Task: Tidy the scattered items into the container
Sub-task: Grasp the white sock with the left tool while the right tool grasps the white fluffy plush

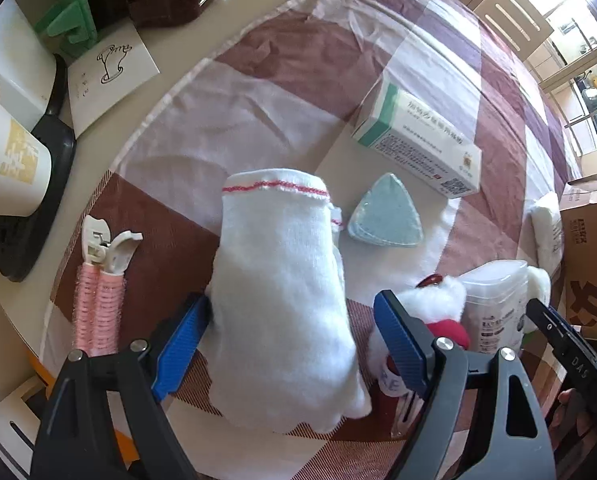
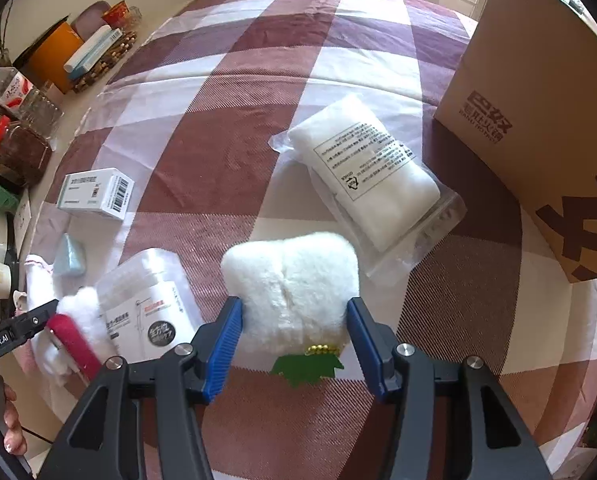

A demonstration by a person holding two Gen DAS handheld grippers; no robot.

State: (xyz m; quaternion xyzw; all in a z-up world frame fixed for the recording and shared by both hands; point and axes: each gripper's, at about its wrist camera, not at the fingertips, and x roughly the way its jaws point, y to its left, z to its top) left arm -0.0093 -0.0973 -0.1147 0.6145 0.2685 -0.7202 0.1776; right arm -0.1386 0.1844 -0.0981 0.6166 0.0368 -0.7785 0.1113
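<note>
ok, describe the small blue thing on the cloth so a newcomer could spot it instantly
Start at the checked tablecloth and find the white-and-green medicine box. Just in front of it, right beside the cuff of the white cotton glove, lies the blue triangular pad. It is the only pale blue item there, flat, with rounded corners; its neighbours are mostly white.

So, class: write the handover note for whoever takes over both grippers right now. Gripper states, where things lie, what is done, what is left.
Left gripper: open, straddling the white glove, not clamped.
Right gripper: open around the fluffy white plush, not clamped.
On the checked cloth: medicine box, blue triangular pad, pink hair rollers, plastic tub, bagged white towel, red-and-white plush.
Cardboard box stands at the right; inside not visible.
Done: nothing visibly packed.
Left: everything.
</note>
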